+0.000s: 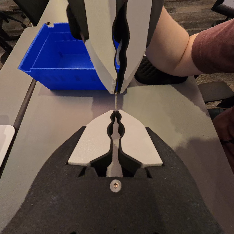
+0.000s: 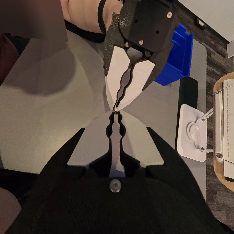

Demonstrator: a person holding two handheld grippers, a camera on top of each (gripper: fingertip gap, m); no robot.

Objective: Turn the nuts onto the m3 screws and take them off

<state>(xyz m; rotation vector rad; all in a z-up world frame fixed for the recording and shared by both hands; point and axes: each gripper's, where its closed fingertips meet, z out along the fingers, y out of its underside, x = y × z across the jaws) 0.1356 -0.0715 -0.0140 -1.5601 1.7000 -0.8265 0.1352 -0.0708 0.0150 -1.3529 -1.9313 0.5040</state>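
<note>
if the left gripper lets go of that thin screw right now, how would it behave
The screw is a thin straight metal pin bridging the left gripper and the right gripper, so it probably stays stiff. It looks very light and likely slippery. Dropped on the table, it would probably roll.

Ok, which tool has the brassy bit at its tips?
The right tool: that bit, likely the nut, sits between its tips; the left tool pinches the other end of the screw.

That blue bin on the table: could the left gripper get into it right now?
Probably not right away. The left gripper is shut on the screw, whose far end the right gripper pinches, and that gripper hangs between it and the blue bin.
</note>
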